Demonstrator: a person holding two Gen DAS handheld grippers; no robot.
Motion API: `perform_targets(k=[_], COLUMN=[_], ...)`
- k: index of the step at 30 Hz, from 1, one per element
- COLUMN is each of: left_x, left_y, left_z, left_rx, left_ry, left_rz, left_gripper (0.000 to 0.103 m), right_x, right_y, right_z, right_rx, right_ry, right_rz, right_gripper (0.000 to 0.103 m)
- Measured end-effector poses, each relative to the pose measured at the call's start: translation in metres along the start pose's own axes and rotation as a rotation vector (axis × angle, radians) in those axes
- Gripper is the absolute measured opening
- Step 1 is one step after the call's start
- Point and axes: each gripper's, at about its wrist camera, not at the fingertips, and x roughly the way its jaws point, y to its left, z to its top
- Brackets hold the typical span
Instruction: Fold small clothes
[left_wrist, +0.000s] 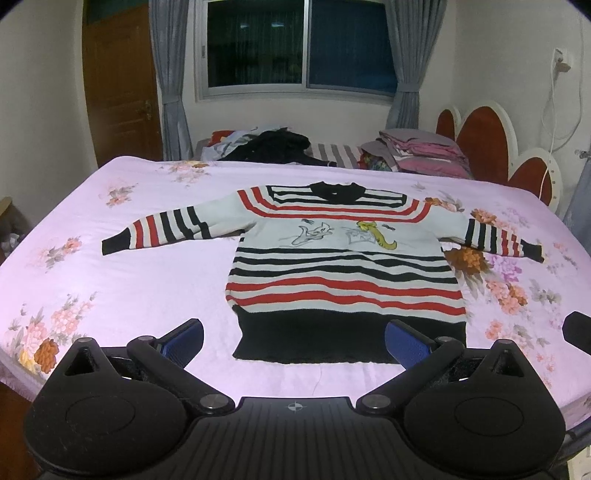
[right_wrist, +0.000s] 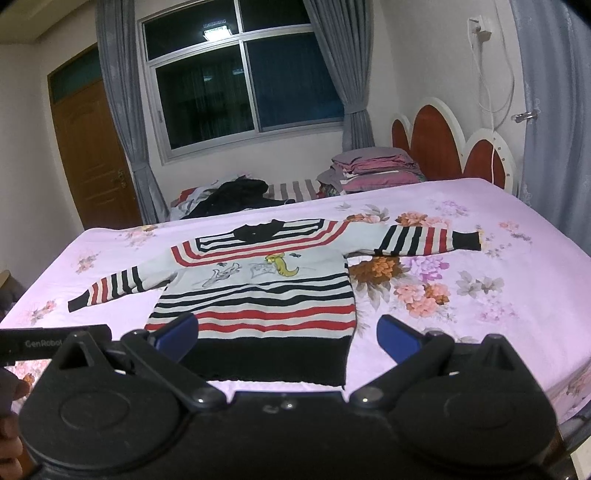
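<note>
Sweater (left_wrist: 343, 266) lies flat, sleeves spread, on the floral bed (left_wrist: 140, 280), while left gripper (left_wrist: 293, 341) and right gripper (right_wrist: 288, 336) hover near its hem, jaws apart.

Dark window (left_wrist: 303, 48) with grey curtains (left_wrist: 168, 74), wooden door (left_wrist: 118, 81), white walls (left_wrist: 44, 92), floral pink bed (left_wrist: 155, 266), red headboard (left_wrist: 480, 129), stacked bedding (left_wrist: 421, 151)

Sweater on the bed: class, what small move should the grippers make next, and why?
Probably bring the left gripper to the left sleeve: the sweater lies flat, sleeves spread, unfolded, and both the left and the right gripper are open, holding nothing.
</note>
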Motion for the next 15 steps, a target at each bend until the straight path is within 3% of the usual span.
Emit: perform_targets(k=[15], left_x=[0.015], left_y=[-0.003], left_z=[0.003], left_rx=[-0.003], left_ry=[0.013], left_rz=[0.008], left_gripper=[0.103], right_x=[0.016], right_y=[-0.003], right_z=[0.003], right_rx=[0.019], right_ry=[0.015], right_rz=[-0.003], right_gripper=[0.103])
